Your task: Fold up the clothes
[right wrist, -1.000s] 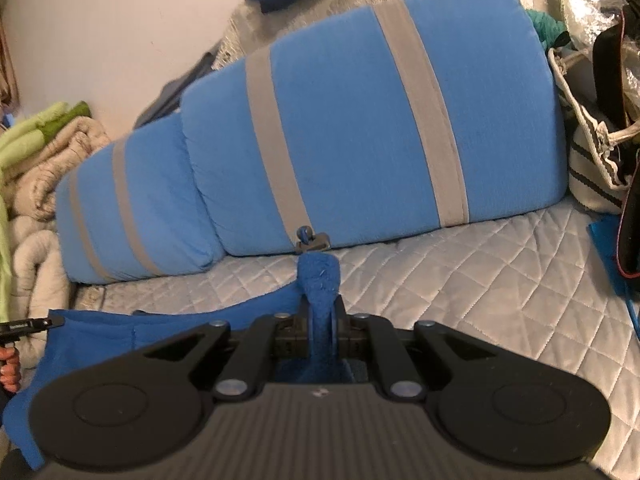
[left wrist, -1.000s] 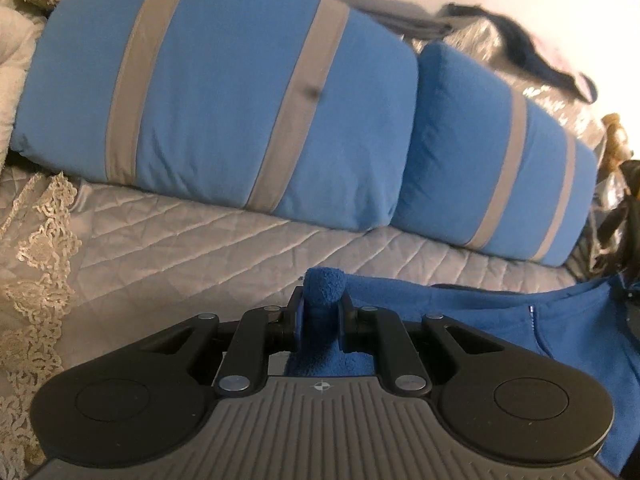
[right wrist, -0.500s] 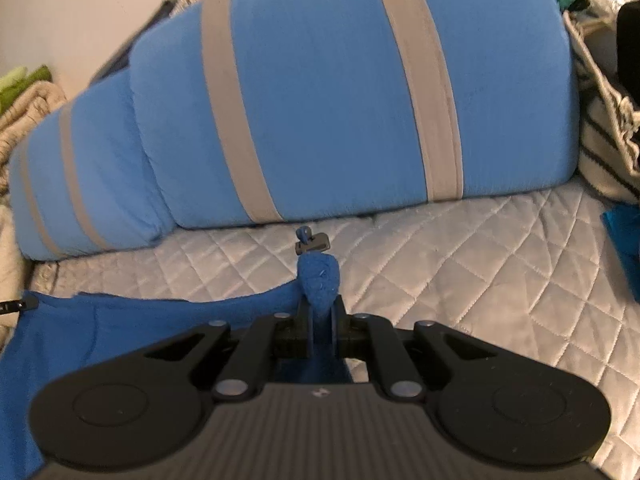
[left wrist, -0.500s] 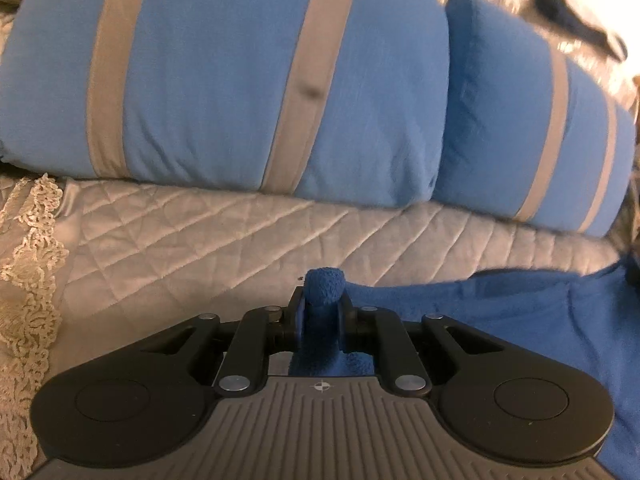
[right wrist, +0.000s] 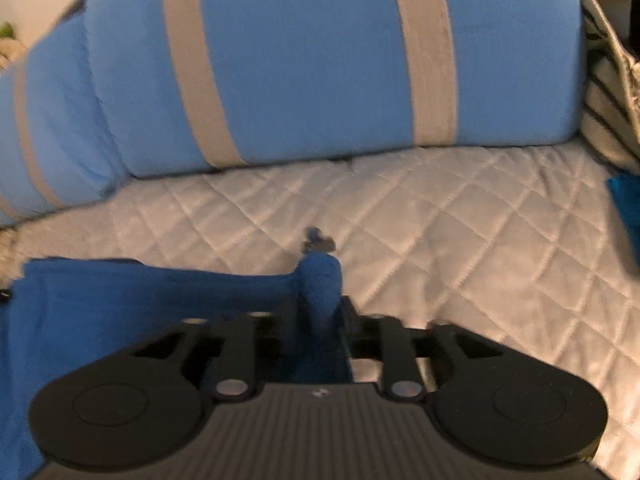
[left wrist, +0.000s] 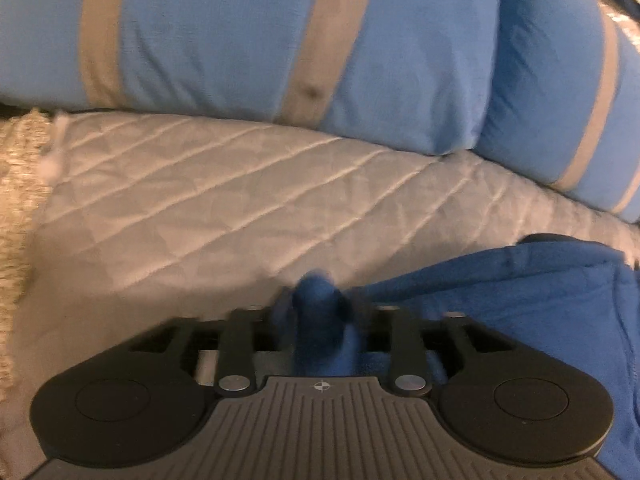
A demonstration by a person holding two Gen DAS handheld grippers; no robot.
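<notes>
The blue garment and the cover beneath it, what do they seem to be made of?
The blue garment looks like soft fleece: matte, fuzzy nap, thick rounded folds. The cover looks like quilted fabric with a slight satin sheen: stitched diamond pattern, pale highlights along the seams. Blur leaves both uncertain.

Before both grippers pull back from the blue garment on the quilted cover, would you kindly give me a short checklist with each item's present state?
1. Left gripper letting go: jaws opening, fabric bunch still between them, not ok yet.
2. Right gripper letting go: jaws opening, fabric still between them, not ok yet.
3. Blue garment down on the quilted cover: ok.
4. Garment's far edge straight: ok in the right view.
5. Zipper pull clear of the fingers: ok.
6. Fold neat underneath: cannot tell.
</notes>
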